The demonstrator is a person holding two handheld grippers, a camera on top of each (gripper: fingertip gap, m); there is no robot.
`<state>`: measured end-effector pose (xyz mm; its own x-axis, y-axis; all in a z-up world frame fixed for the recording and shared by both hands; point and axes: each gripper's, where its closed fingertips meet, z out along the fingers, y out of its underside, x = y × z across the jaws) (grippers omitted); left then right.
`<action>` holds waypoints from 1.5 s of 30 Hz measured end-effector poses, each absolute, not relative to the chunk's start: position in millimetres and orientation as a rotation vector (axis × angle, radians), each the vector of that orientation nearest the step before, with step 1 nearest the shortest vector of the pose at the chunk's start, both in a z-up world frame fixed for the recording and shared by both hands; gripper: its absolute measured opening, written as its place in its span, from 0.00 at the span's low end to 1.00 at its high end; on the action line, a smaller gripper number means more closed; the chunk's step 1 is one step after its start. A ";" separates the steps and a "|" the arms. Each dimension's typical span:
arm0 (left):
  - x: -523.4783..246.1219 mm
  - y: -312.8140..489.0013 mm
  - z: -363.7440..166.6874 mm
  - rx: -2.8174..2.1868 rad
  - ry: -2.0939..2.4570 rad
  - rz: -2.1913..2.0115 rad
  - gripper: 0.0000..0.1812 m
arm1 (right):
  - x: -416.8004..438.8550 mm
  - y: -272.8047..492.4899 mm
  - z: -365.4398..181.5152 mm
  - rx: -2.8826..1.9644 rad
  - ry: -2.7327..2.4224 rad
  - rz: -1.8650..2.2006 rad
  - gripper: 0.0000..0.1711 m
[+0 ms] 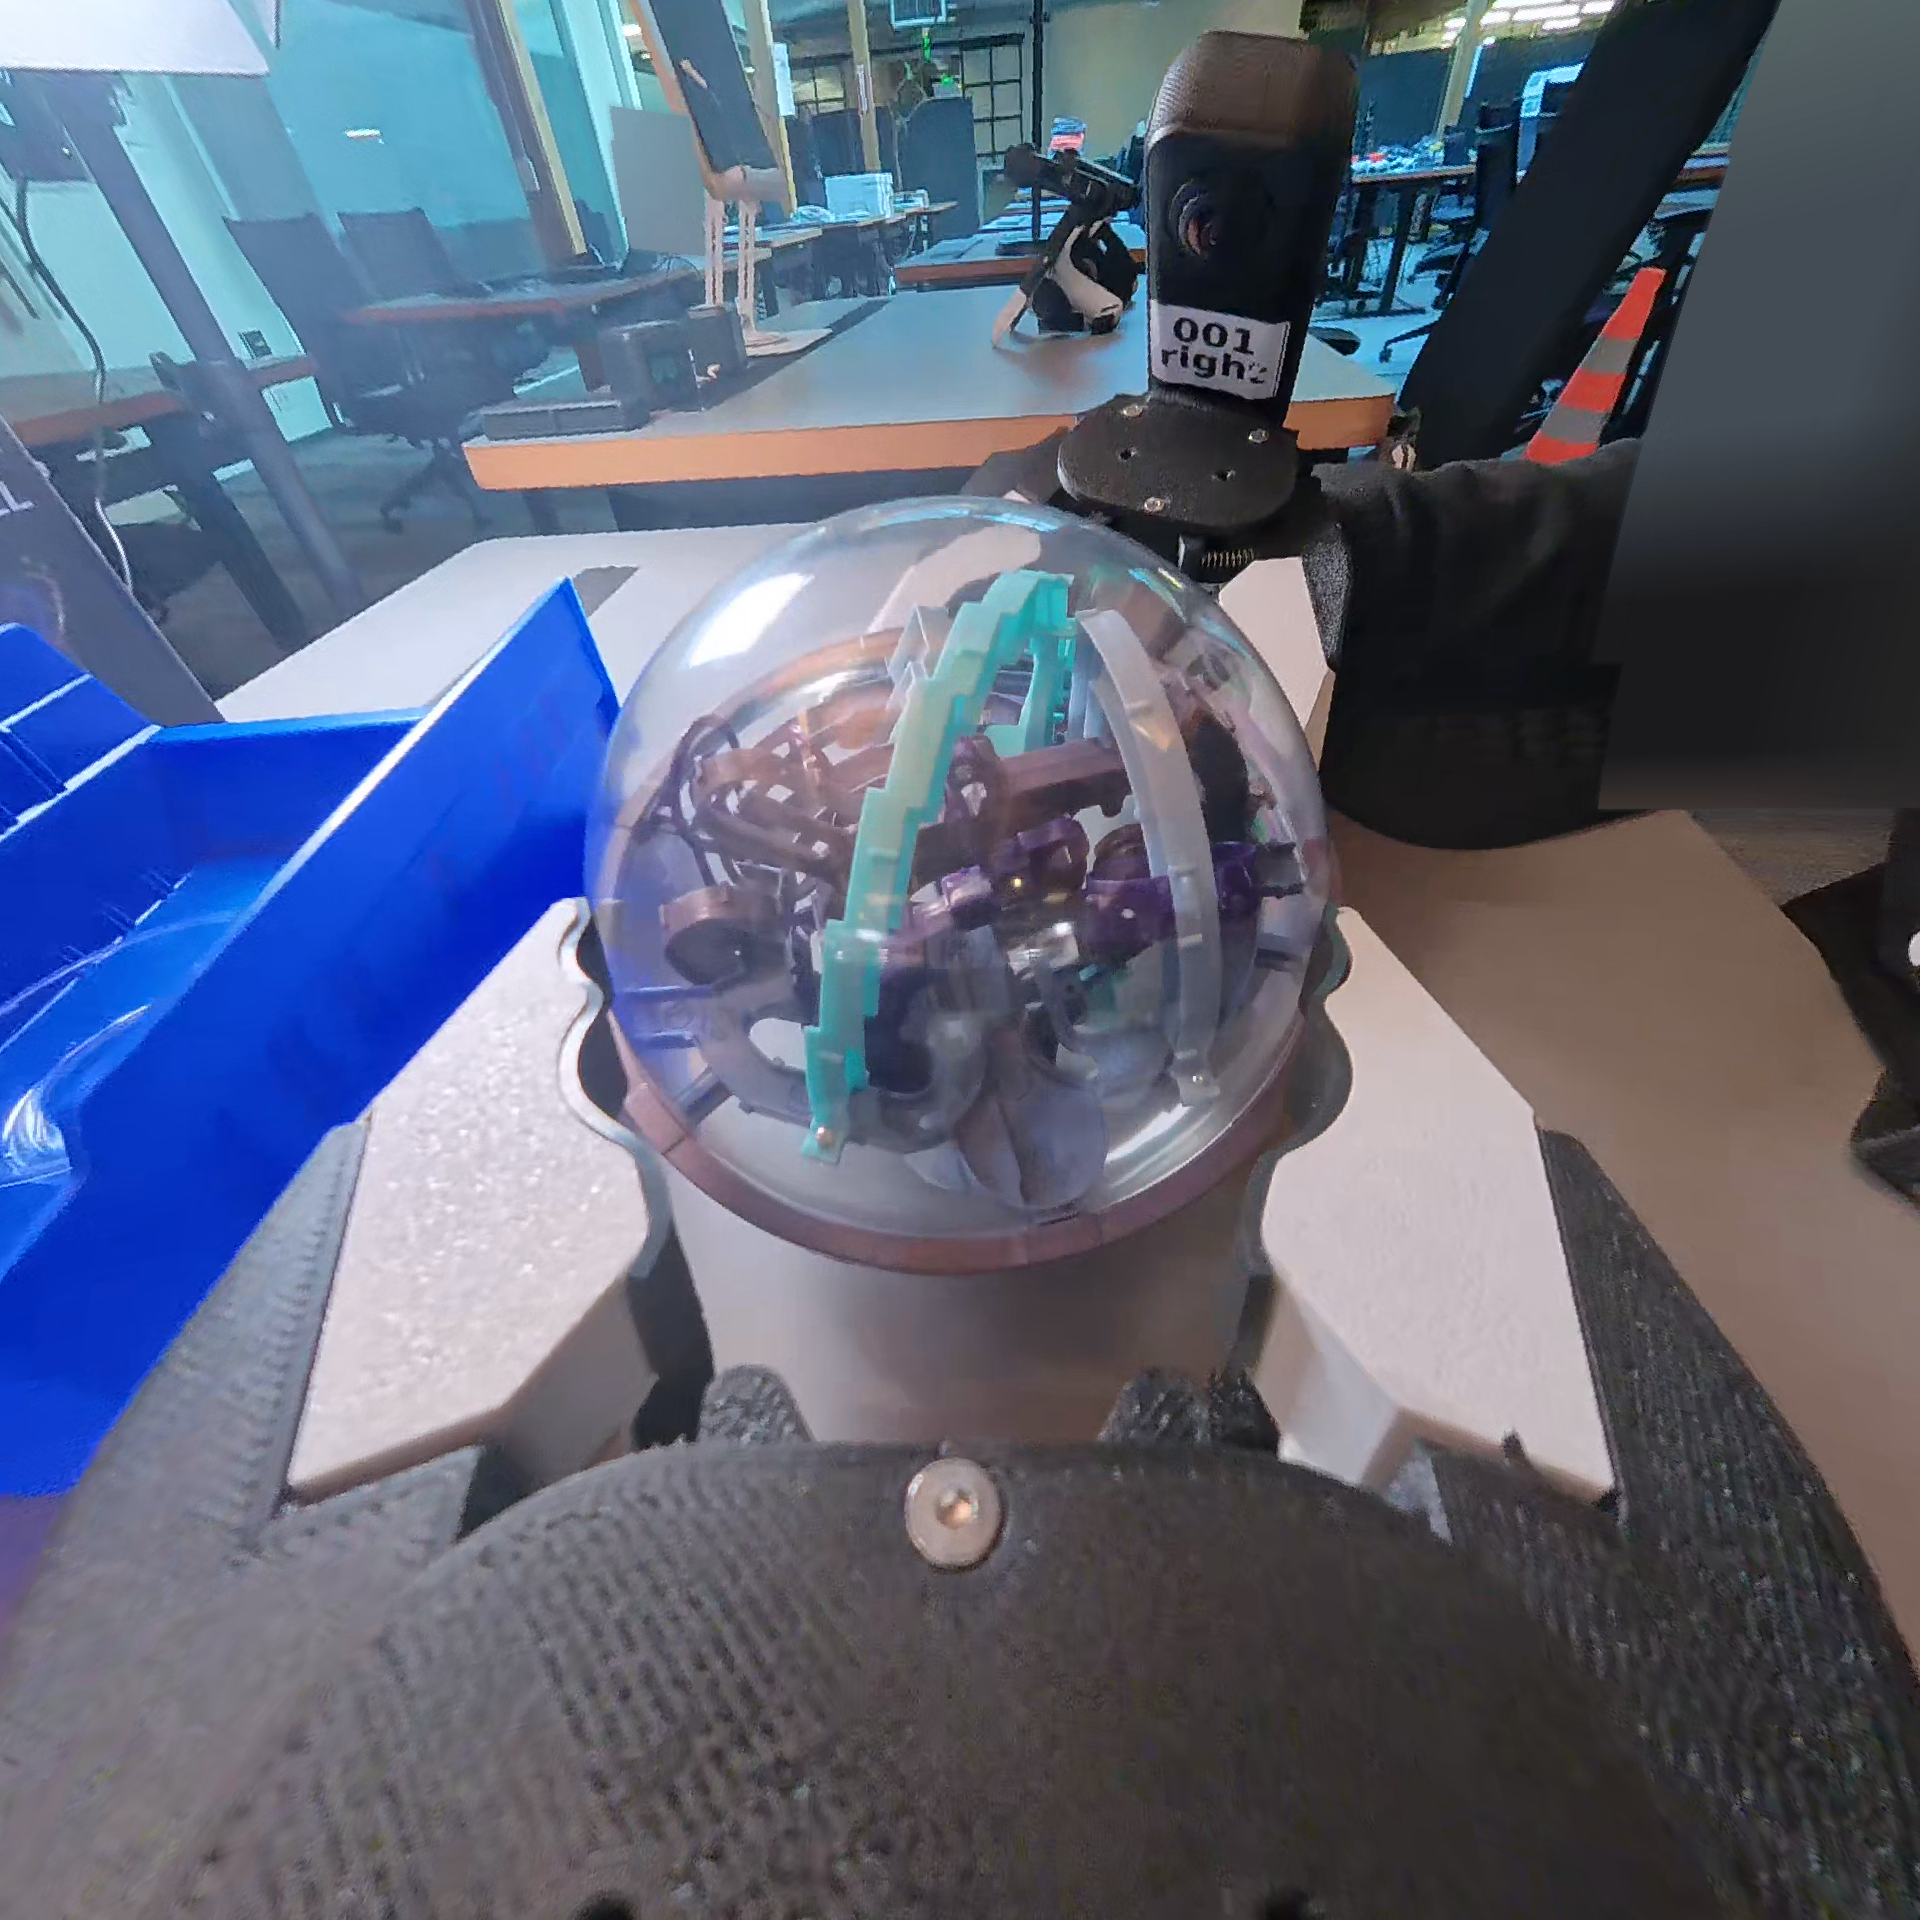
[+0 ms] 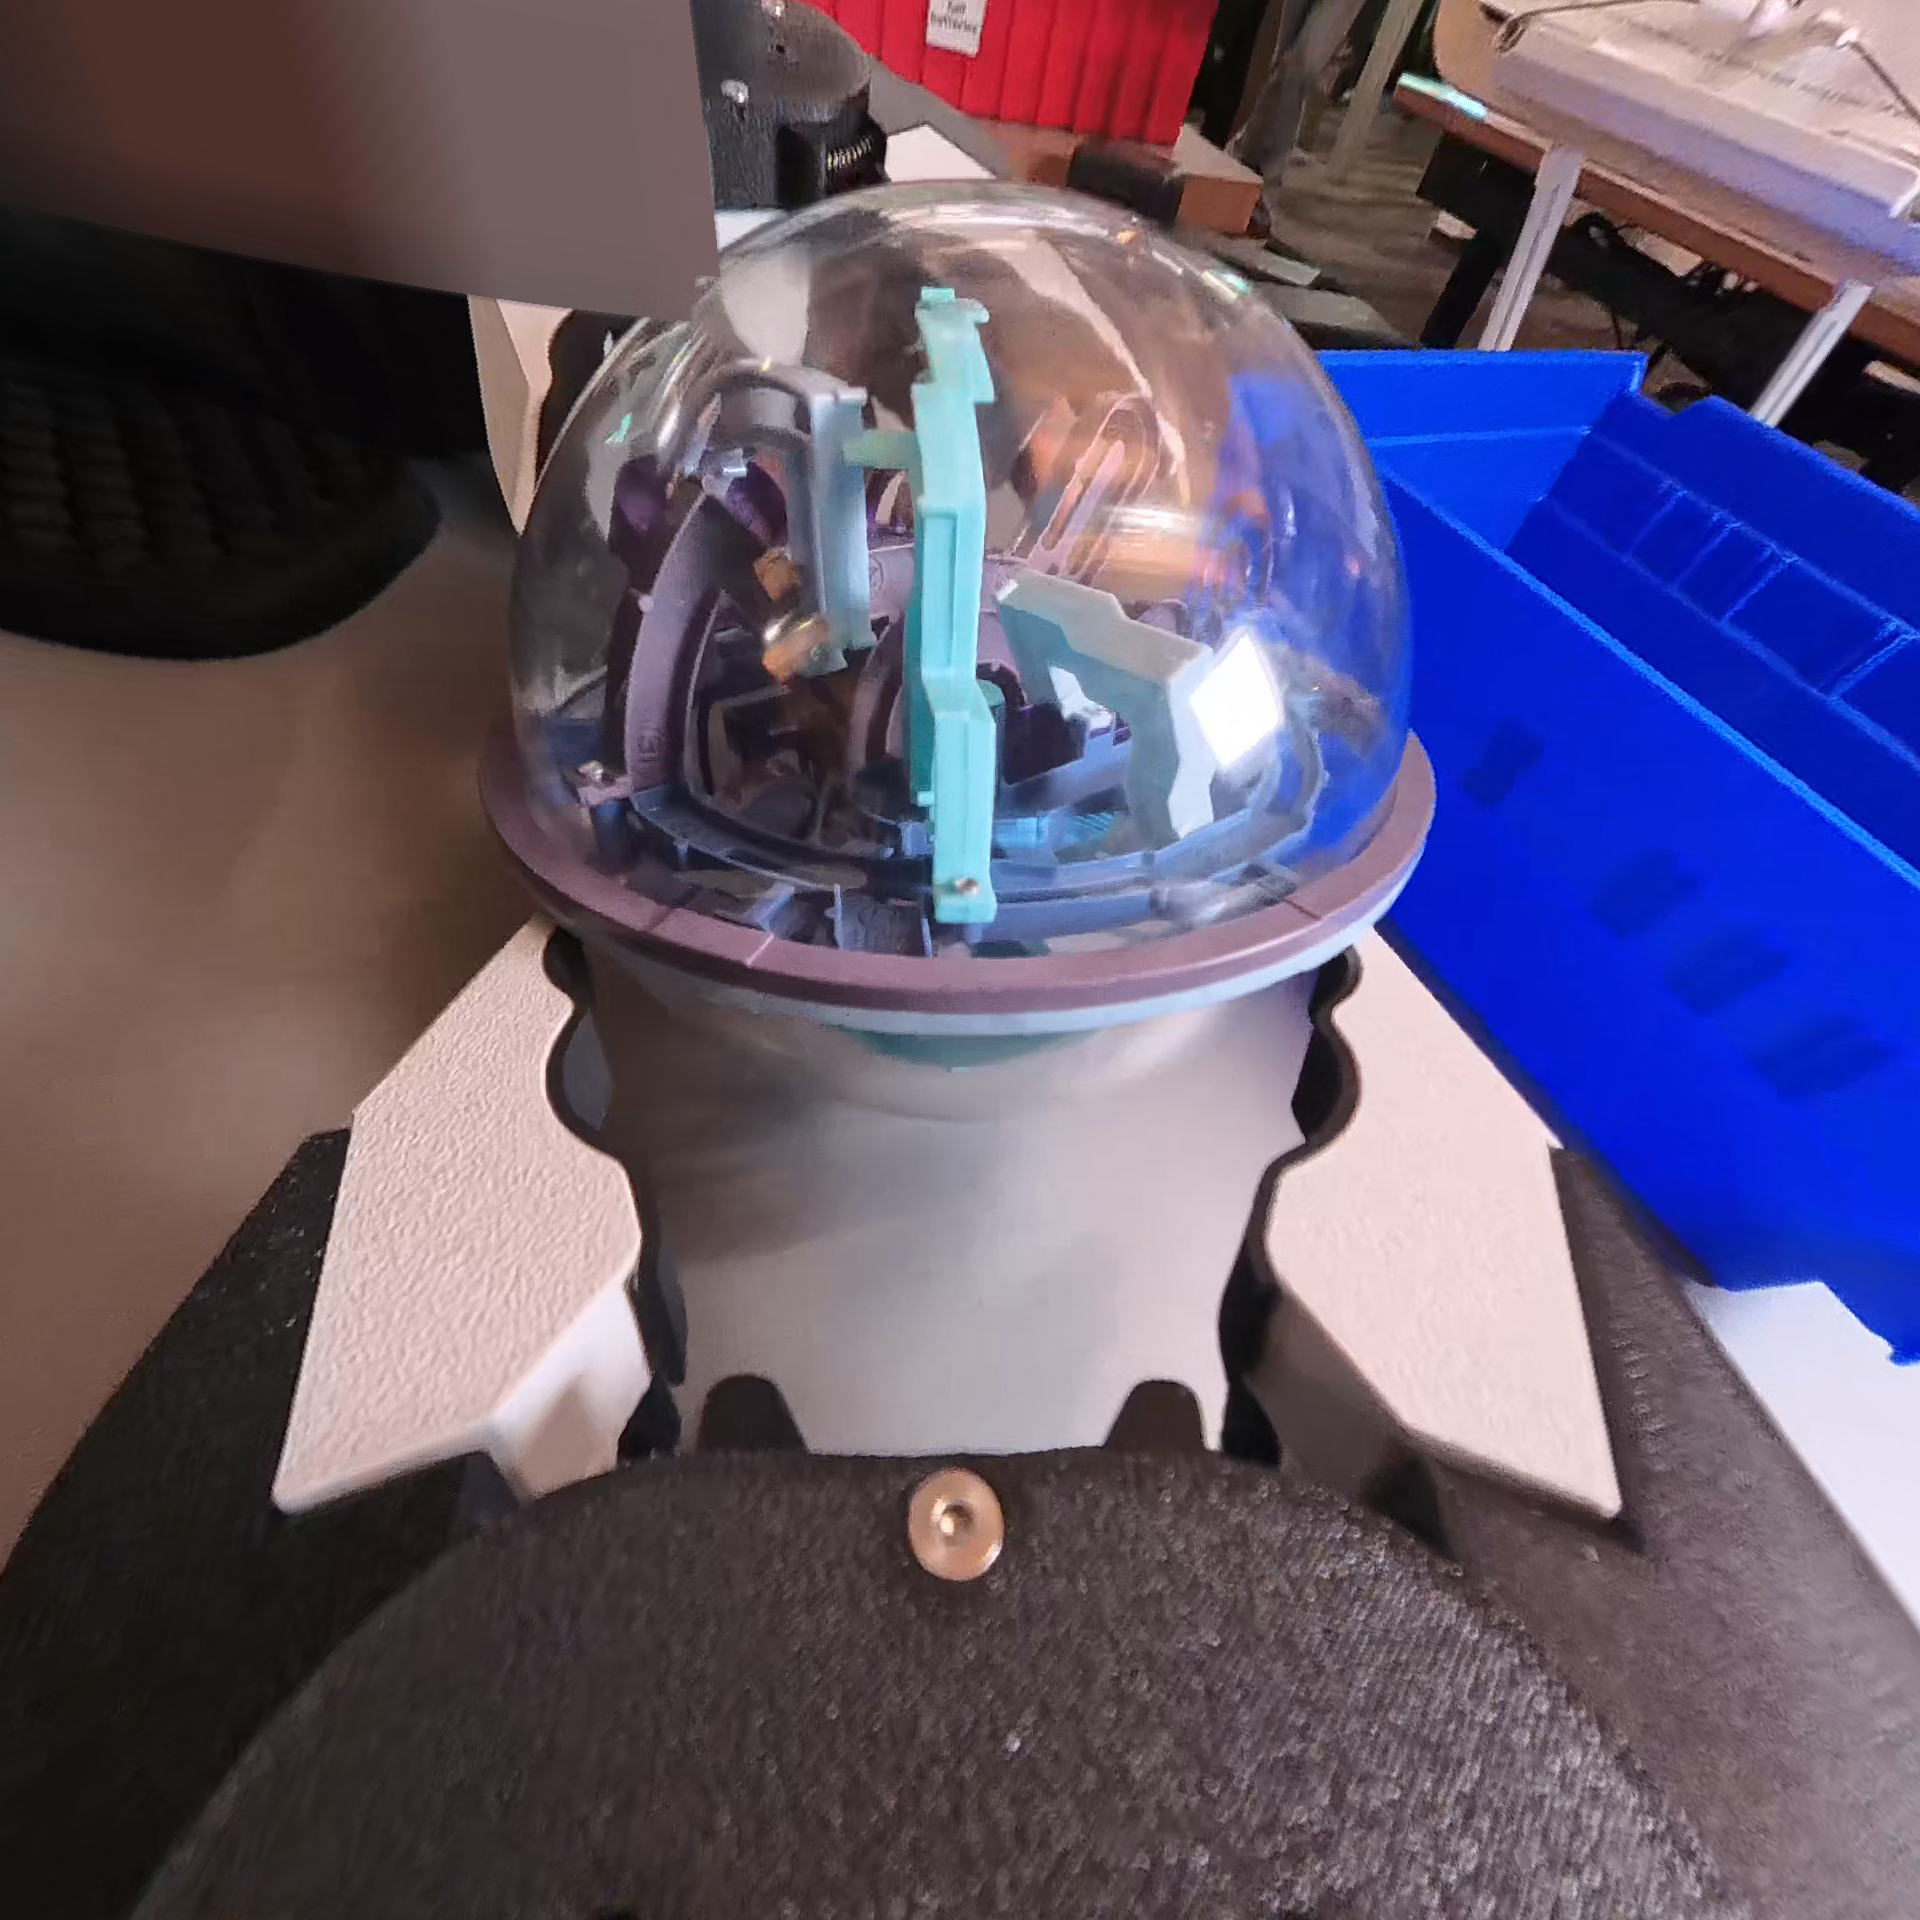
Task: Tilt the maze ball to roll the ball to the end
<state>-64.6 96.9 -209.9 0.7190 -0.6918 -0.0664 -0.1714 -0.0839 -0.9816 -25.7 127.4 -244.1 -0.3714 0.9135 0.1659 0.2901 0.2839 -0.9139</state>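
The left gripper (image 1: pixel 961 1049) and the right gripper (image 2: pixel 956 1039) each clamp the maze ball (image 1: pixel 961 883) from opposite sides, its clear dome rising between their white fingers (image 1: pixel 457 1195). A blue bin (image 1: pixel 260 935) sits just beside it on the desk (image 1: pixel 1558 987).

Each hand-held gripper (image 1: pixel 956 1091) (image 2: pixel 951 1091) has white fingers (image 1: pixel 447 1195) with scalloped edges, a textured black body and one silver screw (image 1: pixel 954 1512).

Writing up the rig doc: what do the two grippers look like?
Both match: a black, rough-textured body with one silver screw, and two flat white fingers with wavy black inner edges. The right gripper carries a black camera with a white label.
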 end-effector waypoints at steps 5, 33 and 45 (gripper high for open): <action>-61.6 97.5 -206.6 -1.615 0.699 -0.506 0.70 | 2.0 127.4 -263.3 -1.186 -2.054 1.010 0.83; -65.8 119.3 -248.3 -1.751 0.721 -0.533 0.78 | -40.8 142.8 -201.1 -1.171 -1.742 1.050 0.77; -72.6 124.2 -237.3 -1.764 0.655 -0.583 0.74 | -42.7 149.0 -203.6 -1.292 -1.663 1.185 0.77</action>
<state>-72.6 124.2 -237.3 0.7249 -0.6861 0.0611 -0.1410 -0.2347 -0.9618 -42.7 149.0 -203.6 -0.2487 0.9686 -0.0022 0.3185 0.0797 -0.9446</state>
